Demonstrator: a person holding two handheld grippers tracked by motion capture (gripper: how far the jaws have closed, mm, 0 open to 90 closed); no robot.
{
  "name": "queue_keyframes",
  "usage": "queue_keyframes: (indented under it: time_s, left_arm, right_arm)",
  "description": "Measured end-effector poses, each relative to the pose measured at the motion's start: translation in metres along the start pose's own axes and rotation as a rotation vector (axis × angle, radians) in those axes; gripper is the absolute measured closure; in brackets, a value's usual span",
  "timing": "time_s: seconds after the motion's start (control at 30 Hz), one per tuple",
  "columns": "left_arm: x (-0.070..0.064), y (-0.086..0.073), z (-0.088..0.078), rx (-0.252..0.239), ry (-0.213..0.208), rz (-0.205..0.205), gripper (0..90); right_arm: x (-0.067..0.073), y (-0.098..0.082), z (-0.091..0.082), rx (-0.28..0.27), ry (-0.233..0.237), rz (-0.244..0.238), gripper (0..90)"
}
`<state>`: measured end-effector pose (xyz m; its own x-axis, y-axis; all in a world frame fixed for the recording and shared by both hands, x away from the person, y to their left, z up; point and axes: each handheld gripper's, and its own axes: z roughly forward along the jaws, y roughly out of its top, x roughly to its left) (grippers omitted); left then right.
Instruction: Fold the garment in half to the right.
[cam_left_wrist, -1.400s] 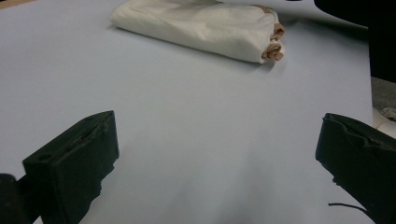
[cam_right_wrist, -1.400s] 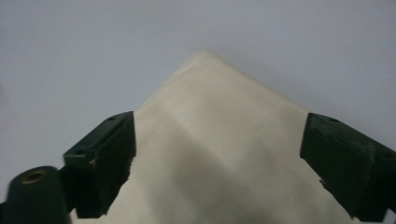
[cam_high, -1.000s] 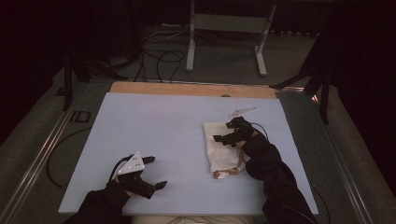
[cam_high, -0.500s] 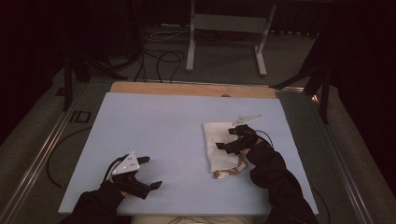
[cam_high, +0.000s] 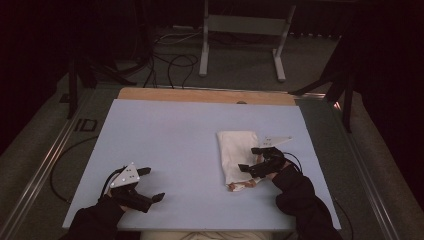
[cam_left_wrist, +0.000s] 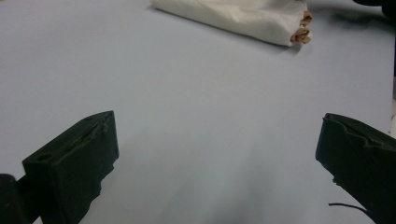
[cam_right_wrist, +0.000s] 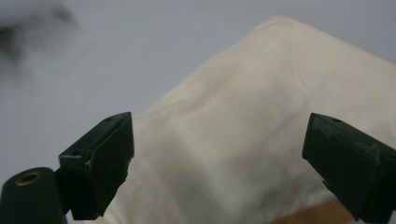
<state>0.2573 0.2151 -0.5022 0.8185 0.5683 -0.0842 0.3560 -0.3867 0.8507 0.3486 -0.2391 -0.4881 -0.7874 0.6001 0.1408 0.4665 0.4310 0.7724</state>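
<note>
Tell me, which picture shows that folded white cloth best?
The high view: the whole white cloth lies on the table, tan trim at its near end. The right gripper view crops it close up; the left gripper view shows one end far off.

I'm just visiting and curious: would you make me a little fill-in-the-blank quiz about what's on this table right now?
1. The folded cloth on the table is ____ in colour.
2. The right gripper hangs over the cloth with its jaws ____.
3. The left gripper is open over the bare ____ mat.
4. The gripper nearer the cloth is the ____ one.

Missing words: white; open; blue; right
</note>
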Motion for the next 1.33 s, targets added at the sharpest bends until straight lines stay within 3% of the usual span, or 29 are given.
queue_keyframes:
  time_s: [0.23, 0.53, 0.87, 1.07, 1.33]
  left_arm:
    - [0.003, -0.003, -0.005, 0.004, 0.02, 0.002, 0.3]
    - [0.007, -0.006, -0.009, 0.005, 0.037, -0.003, 0.2]
    - [0.008, -0.007, -0.011, 0.001, 0.042, 0.002, 0.2]
    - [0.007, -0.007, -0.01, -0.001, 0.044, 0.007, 0.3]
    - [0.006, -0.006, -0.01, -0.005, 0.043, 0.01, 0.2]
  right_arm:
    - [0.006, -0.014, -0.013, -0.018, 0.001, -0.004, 9.4]
    - [0.012, -0.043, -0.028, -0.016, -0.041, 0.003, 9.4]
    - [0.017, -0.064, -0.04, -0.009, -0.081, 0.009, 9.3]
    - [0.02, -0.071, -0.046, 0.005, -0.112, -0.005, 9.3]
    - [0.019, -0.071, -0.045, 0.009, -0.115, -0.01, 9.3]
